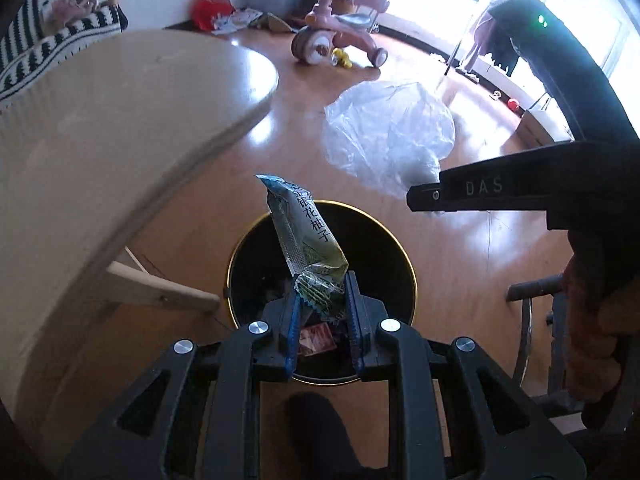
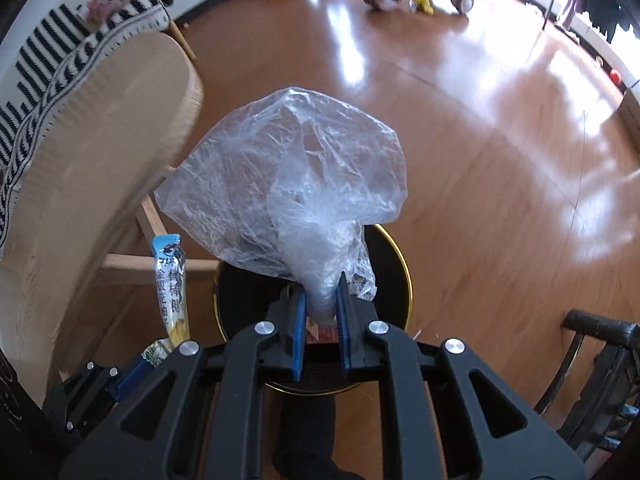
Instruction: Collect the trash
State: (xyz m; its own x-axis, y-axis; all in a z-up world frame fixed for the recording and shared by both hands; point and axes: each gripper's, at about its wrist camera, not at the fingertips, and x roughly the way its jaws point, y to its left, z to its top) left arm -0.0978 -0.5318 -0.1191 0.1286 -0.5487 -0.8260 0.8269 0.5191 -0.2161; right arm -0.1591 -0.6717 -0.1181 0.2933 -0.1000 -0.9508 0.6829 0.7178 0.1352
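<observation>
My left gripper (image 1: pixel 322 292) is shut on the crimped end of a green and blue snack wrapper (image 1: pixel 304 228), which stands up over the mouth of a black trash bin with a gold rim (image 1: pixel 412 276). Some litter, one piece red, lies inside the bin. My right gripper (image 2: pixel 322 300) is shut on the bunched neck of a clear plastic bag (image 2: pixel 288 176) that billows above the same bin (image 2: pixel 404 268). In the right wrist view the left gripper (image 2: pixel 138 364) shows at lower left with the wrapper (image 2: pixel 170 280). The left wrist view shows the bag (image 1: pixel 388 132) and the right gripper's black body (image 1: pixel 480 192).
A pale round wooden table (image 1: pixel 120 128) with a wooden leg brace stands left of the bin. A black chair (image 2: pixel 600 368) is at lower right. A pink toy tricycle (image 1: pixel 332 36) and a red basket (image 1: pixel 210 10) sit far back on the glossy wood floor. A person's hand (image 1: pixel 592 320) grips the right tool.
</observation>
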